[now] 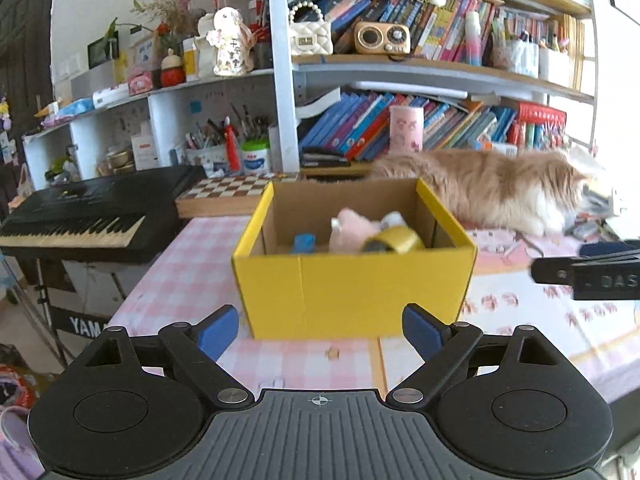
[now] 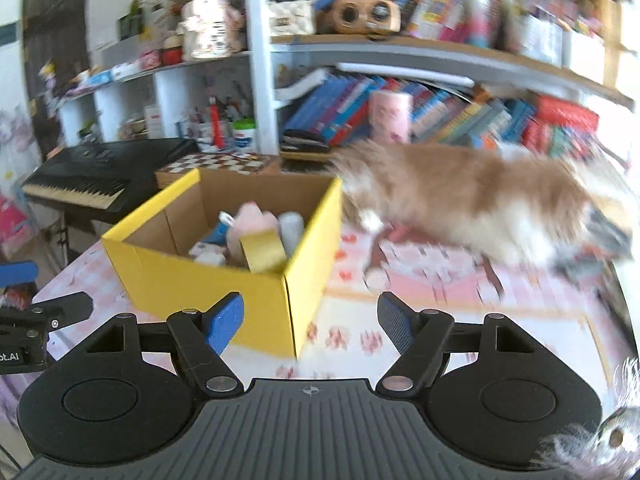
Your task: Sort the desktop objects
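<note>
From left to right in the left wrist view: a black keyboard (image 1: pixel 92 216) stands off the table's left edge at about 9 o'clock, a chessboard (image 1: pixel 228 192) lies at 11 o'clock, and the yellow cardboard box (image 1: pixel 352 284) sits straight ahead at 12 o'clock on the pink checked tablecloth (image 1: pixel 188 280). The left gripper (image 1: pixel 320 334) points squarely at the box's near wall, its blue pads spread wide with nothing between them.

Inside the box lie things already sorted: a blue item (image 1: pixel 304 242), a pink plush toy (image 1: pixel 354 230) and a roll of yellow tape (image 1: pixel 396 240), the roll lying on its side against the plush. Behind the box at 1 to 2 o'clock a ginger and white cat (image 1: pixel 500 192) crouches on the table.

In the right wrist view the box (image 2: pixel 224 276) lies to 11 o'clock, its near corner just ahead of the left pad. The right gripper (image 2: pixel 310 326) is parted and empty too. The cat (image 2: pixel 480 196) stretches from 12 to 2 o'clock, over a dark, blurred heap (image 2: pixel 600 240) at the table's far right that cannot be identified.

Judging by this, any object left to sort lies to the right, near the cat, so the right hand is the nearer one; the box stays on its left for the drop. The cat may get in the way.
</note>
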Demonstrator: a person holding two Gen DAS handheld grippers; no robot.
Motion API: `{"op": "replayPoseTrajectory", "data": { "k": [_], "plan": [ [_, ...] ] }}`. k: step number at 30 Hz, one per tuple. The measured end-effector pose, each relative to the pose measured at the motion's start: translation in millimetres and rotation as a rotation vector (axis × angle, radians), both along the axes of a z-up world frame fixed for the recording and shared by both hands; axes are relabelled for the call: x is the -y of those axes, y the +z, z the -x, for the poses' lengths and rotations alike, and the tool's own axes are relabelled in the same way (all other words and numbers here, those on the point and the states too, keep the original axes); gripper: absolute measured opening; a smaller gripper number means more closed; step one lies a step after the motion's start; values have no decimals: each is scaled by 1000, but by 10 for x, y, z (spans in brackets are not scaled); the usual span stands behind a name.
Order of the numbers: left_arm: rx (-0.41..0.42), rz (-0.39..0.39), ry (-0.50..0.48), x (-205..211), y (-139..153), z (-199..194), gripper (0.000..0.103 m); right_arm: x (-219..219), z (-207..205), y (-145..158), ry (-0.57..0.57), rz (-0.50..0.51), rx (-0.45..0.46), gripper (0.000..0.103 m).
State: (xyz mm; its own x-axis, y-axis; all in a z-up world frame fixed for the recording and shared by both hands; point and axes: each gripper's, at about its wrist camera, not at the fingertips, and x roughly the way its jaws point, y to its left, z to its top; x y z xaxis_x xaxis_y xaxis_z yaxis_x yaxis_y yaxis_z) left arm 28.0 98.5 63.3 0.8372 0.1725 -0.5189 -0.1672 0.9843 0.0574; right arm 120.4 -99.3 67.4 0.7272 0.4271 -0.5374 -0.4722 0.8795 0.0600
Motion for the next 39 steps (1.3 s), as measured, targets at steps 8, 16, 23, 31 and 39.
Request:
{"op": "replayPoseTrajectory", "data": {
  "k": [8,16,23,31,39],
  "plan": [
    [-6,17,10,79,-109,326,91,338,564,-242,-163,32,-19,72],
    [-18,-11,18,257,-211,451,99,479,911,-355,-213,58,-26,73],
    [-71,18,-8,408,-301,434,101,556,1104,-406,-219,53,-32,77],
    [-102,-29,-36,558,-348,479,102,677,1127,-462,-260,31,-74,79],
    [-138,-11,-27,584,-373,433,102,680,1087,-465,-229,37,-75,81]
  ]
}}
